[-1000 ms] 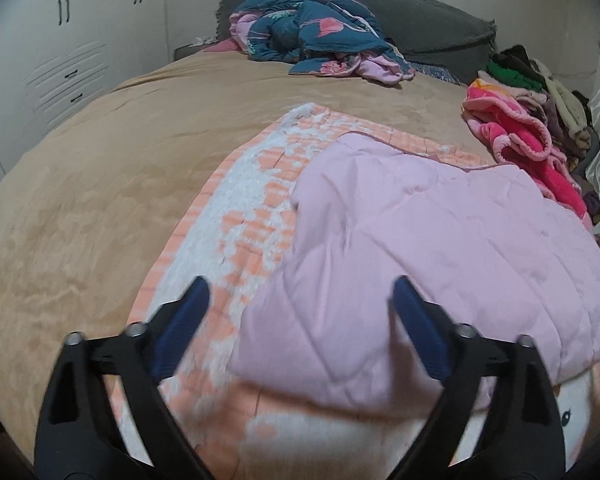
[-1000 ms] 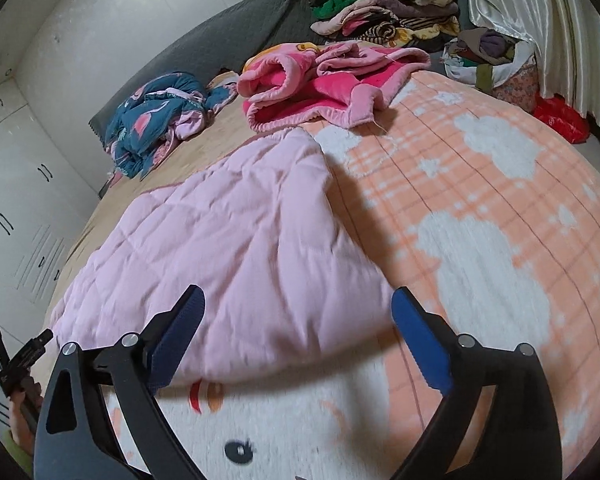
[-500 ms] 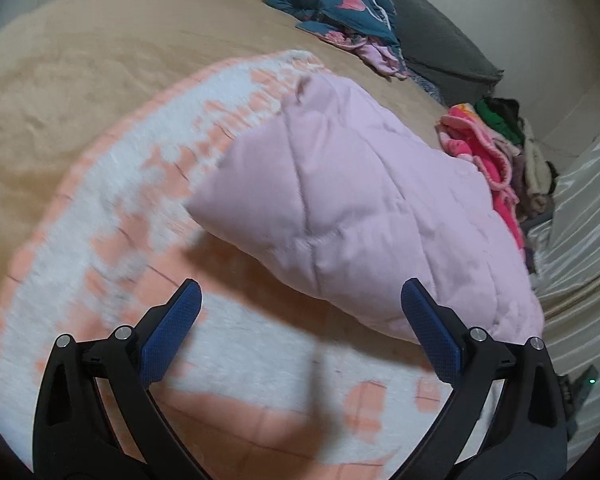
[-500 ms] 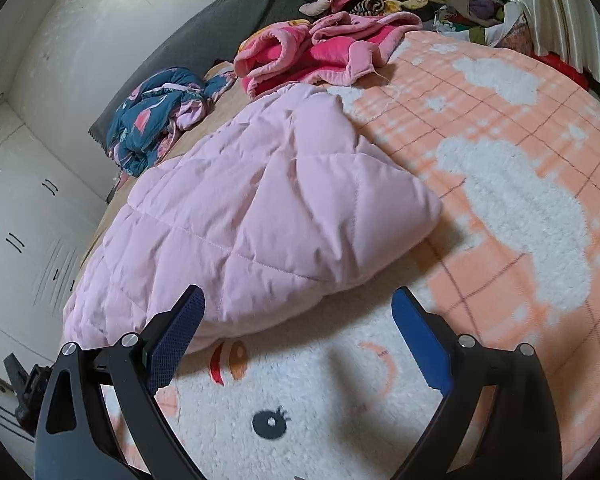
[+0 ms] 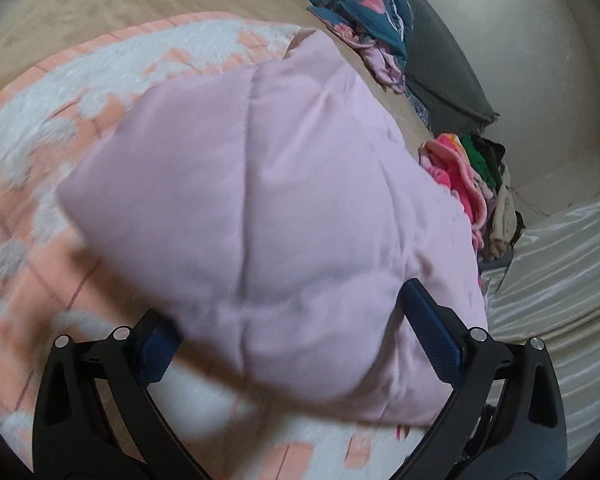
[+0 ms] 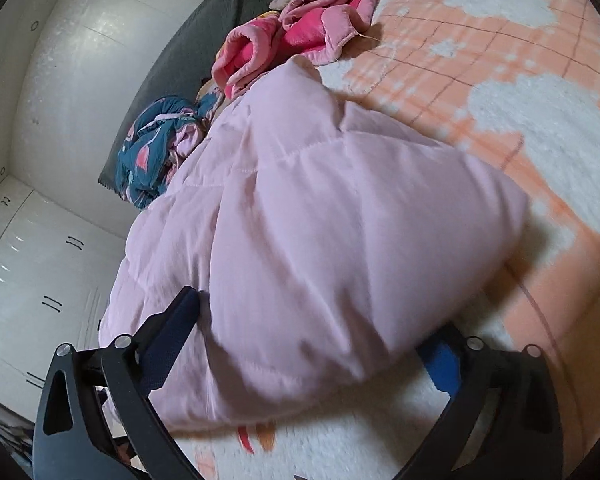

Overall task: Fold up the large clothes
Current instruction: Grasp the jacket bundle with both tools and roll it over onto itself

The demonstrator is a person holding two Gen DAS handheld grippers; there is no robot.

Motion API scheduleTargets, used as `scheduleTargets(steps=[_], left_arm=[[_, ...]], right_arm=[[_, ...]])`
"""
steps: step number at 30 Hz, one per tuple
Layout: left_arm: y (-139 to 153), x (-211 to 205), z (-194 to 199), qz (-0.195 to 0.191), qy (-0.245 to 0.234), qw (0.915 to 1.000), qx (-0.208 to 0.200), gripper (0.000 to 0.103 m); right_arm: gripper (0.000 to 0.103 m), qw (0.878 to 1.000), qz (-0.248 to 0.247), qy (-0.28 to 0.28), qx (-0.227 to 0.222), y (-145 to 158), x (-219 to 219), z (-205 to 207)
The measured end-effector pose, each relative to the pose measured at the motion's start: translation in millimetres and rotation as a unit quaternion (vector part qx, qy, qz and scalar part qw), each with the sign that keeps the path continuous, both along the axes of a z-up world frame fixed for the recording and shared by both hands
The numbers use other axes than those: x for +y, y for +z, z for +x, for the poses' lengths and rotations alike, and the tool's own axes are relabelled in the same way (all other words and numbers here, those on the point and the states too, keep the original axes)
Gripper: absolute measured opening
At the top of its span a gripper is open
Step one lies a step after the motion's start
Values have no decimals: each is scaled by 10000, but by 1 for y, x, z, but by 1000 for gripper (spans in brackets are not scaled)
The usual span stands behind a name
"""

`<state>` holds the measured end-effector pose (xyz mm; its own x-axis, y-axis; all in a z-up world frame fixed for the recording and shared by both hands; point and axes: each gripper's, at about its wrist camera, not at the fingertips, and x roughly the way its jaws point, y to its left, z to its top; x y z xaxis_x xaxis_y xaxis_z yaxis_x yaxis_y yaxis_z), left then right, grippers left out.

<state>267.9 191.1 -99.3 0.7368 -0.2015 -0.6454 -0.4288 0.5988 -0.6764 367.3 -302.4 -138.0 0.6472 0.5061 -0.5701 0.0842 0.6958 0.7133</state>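
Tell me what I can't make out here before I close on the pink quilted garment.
- Left gripper, left wrist view: the pink quilted garment covers one fingertip, so contact is unclear; motion blur along the hem.
- Right gripper, right wrist view: the garment bulges over the far finger, so its tip is hidden.
- Garment's shape, sleeves, collar: folded under, unseen in both views.
- Cartoon face on the orange-and-white blanket: mostly covered.

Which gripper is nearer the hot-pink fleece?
Right. Right gripper, fingers just opened wider, straddles the quilted jacket at the end nearest the fleece; left gripper straddles its other end.
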Motion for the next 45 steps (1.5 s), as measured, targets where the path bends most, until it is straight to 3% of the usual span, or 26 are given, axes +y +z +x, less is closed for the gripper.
scheduleTargets(steps=[7,9,10,11,14,17,26,37,45], left_arm=[[-5,6,18,-92,212,9997,-76,93],[1,3,19,77,233,9997,-75,83],[4,3,19,144,235,9996,-101,74],[8,3,20,207,220,9994,-144,64],[21,1,23,456,99,9987,-203,45],[36,-5,25,833,-59,9963,-218,34],[79,-12,18,1527,-218,9873,-391,28],[108,-24,-20,2002,-436,9775,-504,28],[111,-33,-51,2123,-568,9744,-482,28]], right_arm=[[96,9998,-139,-31,-131,0,10,13],[80,9996,-136,28,-240,1,11,16],[65,9992,-171,121,-332,3,13,17],[57,9986,-270,191,-422,7,15,16],[43,9957,-604,355,-602,19,23,16],[35,9884,-1160,531,-828,37,36,11],[31,9581,-2100,1060,-1635,90,63,-16],[30,9333,-2535,1275,-2200,123,68,-70],[30,9297,-2616,1312,-2238,126,60,-104]])
